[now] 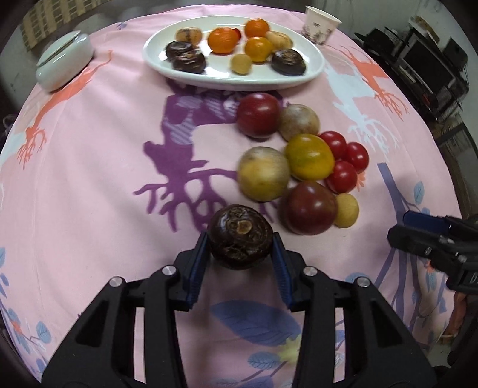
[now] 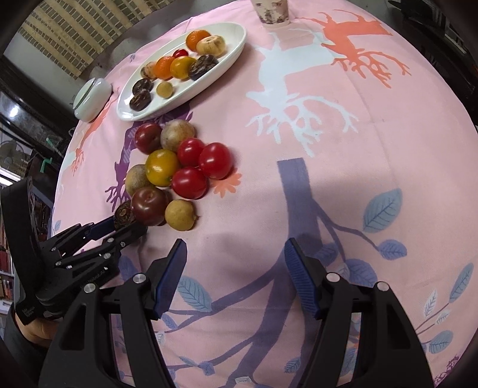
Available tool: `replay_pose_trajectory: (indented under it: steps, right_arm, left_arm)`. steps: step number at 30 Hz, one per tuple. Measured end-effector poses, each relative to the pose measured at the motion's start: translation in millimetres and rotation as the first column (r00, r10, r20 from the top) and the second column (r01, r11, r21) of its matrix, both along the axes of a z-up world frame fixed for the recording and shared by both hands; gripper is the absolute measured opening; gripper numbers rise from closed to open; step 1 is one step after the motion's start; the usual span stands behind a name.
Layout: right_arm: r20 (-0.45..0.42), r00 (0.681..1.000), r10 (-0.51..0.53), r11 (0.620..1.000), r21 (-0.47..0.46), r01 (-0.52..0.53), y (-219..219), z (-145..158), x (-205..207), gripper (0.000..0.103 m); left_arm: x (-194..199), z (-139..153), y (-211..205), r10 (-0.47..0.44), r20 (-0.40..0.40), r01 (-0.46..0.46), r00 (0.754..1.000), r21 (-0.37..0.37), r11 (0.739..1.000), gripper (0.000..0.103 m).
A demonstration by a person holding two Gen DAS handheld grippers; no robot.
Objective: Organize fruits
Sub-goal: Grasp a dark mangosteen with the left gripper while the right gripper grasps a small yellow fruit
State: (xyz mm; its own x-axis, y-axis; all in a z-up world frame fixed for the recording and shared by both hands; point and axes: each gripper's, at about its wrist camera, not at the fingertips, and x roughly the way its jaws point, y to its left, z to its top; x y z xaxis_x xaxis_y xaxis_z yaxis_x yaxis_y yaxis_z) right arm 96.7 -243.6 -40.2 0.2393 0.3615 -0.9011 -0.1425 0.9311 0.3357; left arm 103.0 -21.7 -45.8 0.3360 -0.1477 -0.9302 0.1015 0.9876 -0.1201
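My left gripper (image 1: 240,238) is shut on a dark brown water chestnut (image 1: 240,235), held just above the pink cloth; it also shows in the right wrist view (image 2: 123,215). A heap of loose fruits (image 1: 301,162) lies just ahead to the right: plums, yellow-green fruits and red cherry tomatoes (image 2: 215,159). A white oval plate (image 1: 310,73) at the far side holds chestnuts, oranges and small pale fruits. My right gripper (image 2: 236,256) is open and empty over bare cloth, to the right of the heap.
A paper cup (image 1: 321,24) stands at the far right behind the plate. A white lidded dish (image 1: 64,59) sits at the far left. The round table's pink patterned cloth (image 2: 343,185) drops off at the edges; shelves and clutter lie beyond.
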Motion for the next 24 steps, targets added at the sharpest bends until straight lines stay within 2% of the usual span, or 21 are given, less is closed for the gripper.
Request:
replay_pose_trajectory:
  steps: [4, 8, 9, 11, 13, 16, 17, 20, 24]
  right_arm:
    - [0.031, 0.995, 0.09, 0.995, -0.033, -0.089, 22.9, -0.2, -3.7, 0.068]
    - [0.066, 0.984, 0.168, 0.984, -0.072, -0.163, 45.0, -2.9, -4.1, 0.068]
    - [0.074, 0.98, 0.187, 0.98, -0.085, -0.18, 49.3, -3.7, -3.7, 0.065]
    - [0.079, 0.972, 0.222, 0.97, -0.115, -0.213, 58.1, -6.2, -1.1, 0.053]
    - [0.087, 0.966, 0.245, 0.962, -0.143, -0.232, 65.0, -9.7, 3.1, 0.047]
    - [0.09, 0.965, 0.247, 0.963, -0.136, -0.234, 68.8, -13.3, 10.9, 0.038]
    - [0.097, 0.964, 0.249, 0.961, -0.145, -0.234, 70.9, -14.4, 12.7, 0.029]
    - [0.107, 0.963, 0.246, 0.962, -0.15, -0.229, 73.0, -14.4, 15.2, 0.027]
    - [0.082, 0.972, 0.22, 0.973, -0.086, -0.213, 64.7, -9.0, 15.5, 0.027]
  left_arm:
    - [-3.6, 5.4, 21.9, 0.062, -0.006, -0.062, 0.998, -0.03, 0.998, 0.042]
    - [-5.5, 10.1, 31.2, 0.087, -0.004, -0.087, 0.996, -0.055, 0.995, 0.042]
    - [-5.5, 10.0, 32.6, 0.091, -0.007, -0.091, 0.996, -0.061, 0.994, 0.042]
    - [-6.0, 9.1, 33.5, 0.094, -0.01, -0.094, 0.996, -0.06, 0.994, 0.042]
    - [-5.8, 8.0, 32.9, 0.093, -0.013, -0.094, 0.996, -0.063, 0.994, 0.042]
    - [-5.5, 6.3, 32.6, 0.091, -0.019, -0.092, 0.996, -0.065, 0.994, 0.042]
    - [-5.6, 5.6, 32.4, 0.092, -0.021, -0.093, 0.996, -0.063, 0.994, 0.042]
    - [-5.5, 4.2, 33.2, 0.097, -0.029, -0.098, 0.995, -0.065, 0.993, 0.042]
    - [-5.6, 8.4, 34.8, 0.102, -0.02, -0.103, 0.995, -0.067, 0.992, 0.042]
